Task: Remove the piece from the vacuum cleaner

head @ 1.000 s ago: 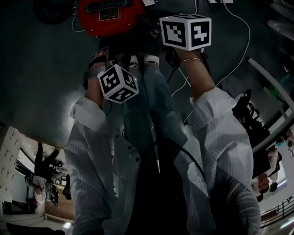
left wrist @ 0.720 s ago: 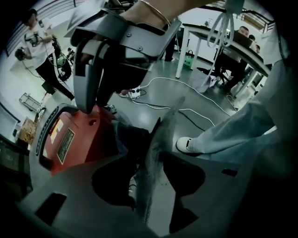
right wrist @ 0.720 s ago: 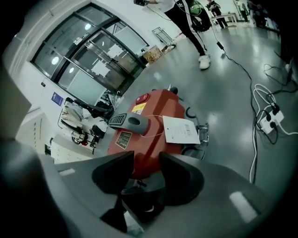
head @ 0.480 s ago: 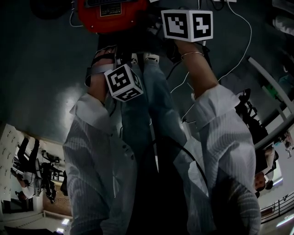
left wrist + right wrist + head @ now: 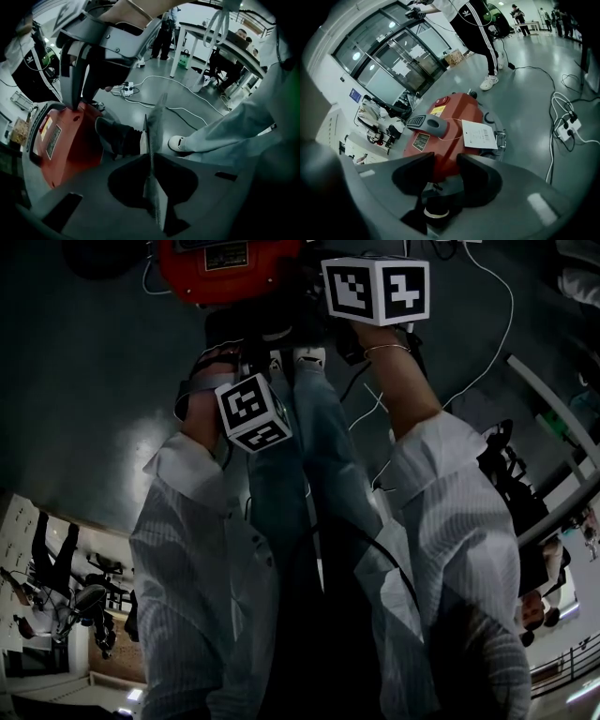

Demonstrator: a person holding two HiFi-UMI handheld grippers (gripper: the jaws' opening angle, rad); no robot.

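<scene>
Left tool (image 5: 152, 126) closing on nothing. Right tool (image 5: 446, 161) opening round black piece (image 5: 433, 206), not gripping it. We reckon it may drop off the vacuum cleaner (image 5: 454, 117).

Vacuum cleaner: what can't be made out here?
- Head view: vacuum cleaner cut off by the top edge.
- Right gripper view: black ringed part lies low between the opening jaws of the right gripper, whose body hides most of it; paper tag print too small.
</scene>
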